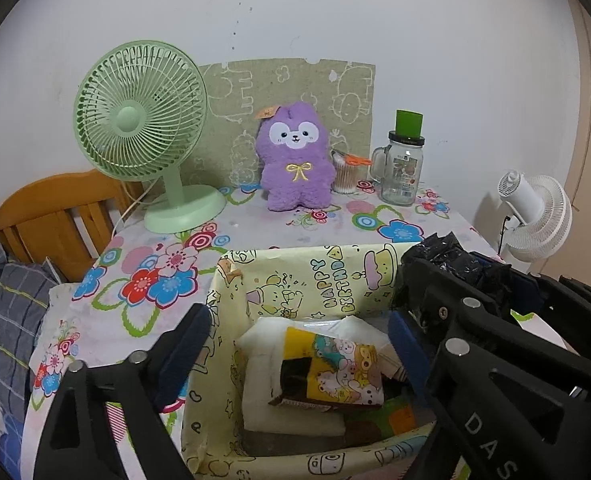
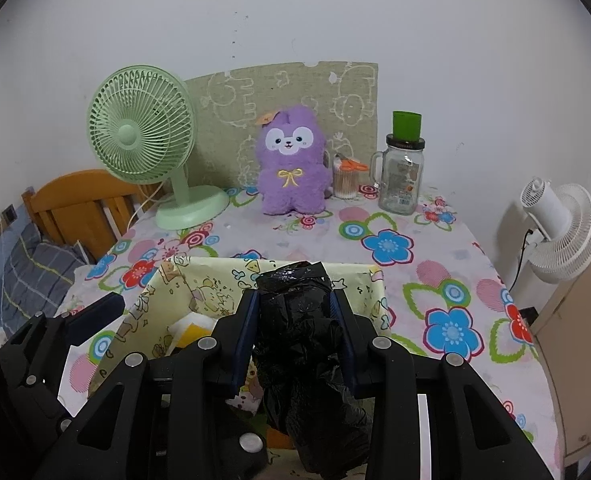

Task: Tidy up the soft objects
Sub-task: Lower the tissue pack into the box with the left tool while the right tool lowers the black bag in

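Note:
A pale yellow cartoon-print box stands open at the near edge of the flowered table; it also shows in the right wrist view. Inside lie white soft packs and a yellow cartoon-print pack. My left gripper is open and empty, its fingers straddling the box's left part. My right gripper is shut on a crumpled black plastic bag and holds it above the box's right side; the bag also shows in the left wrist view. A purple plush toy stands at the table's back.
A green desk fan stands back left, a glass jar with green cup and a cotton-swab tub with orange scissors back right. A wooden bed frame is left, a white fan right of the table.

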Action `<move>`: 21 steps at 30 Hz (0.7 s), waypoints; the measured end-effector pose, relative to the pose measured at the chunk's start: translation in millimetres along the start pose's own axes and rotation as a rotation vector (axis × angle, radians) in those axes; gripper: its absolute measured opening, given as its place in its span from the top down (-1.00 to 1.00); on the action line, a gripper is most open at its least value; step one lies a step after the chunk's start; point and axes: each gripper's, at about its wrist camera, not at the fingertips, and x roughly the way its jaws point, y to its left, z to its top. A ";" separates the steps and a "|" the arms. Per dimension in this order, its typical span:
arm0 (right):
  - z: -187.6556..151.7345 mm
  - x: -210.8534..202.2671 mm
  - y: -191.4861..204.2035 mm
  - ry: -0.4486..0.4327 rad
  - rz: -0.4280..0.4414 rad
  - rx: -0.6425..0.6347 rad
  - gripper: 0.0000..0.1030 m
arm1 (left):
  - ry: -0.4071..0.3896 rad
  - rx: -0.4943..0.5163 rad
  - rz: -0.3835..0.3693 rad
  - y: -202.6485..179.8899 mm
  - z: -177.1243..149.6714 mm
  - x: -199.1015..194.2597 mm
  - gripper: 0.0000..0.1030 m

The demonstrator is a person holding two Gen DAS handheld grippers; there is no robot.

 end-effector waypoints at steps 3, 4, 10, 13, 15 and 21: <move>1.0 0.9 1.9 -0.008 0.001 -0.007 0.24 | 0.010 -0.007 -0.010 2.3 0.1 1.1 -0.89; 1.1 1.3 2.5 -0.009 0.001 -0.008 0.24 | 0.011 -0.008 -0.006 2.7 0.4 1.2 -0.92; 2.4 1.5 7.0 -0.045 0.001 -0.022 0.24 | 0.013 -0.007 0.021 6.2 0.2 -0.1 -0.97; 4.3 4.2 8.6 -0.044 0.016 -0.023 0.23 | 0.018 -0.013 0.023 8.5 0.8 0.7 -0.97; 5.0 8.4 8.5 -0.030 0.020 -0.020 0.22 | 0.021 -0.015 0.027 9.3 0.8 1.3 -0.97; 2.5 18.2 9.3 -0.003 0.033 -0.017 0.20 | 0.035 -0.007 0.030 9.2 -3.0 2.4 -0.96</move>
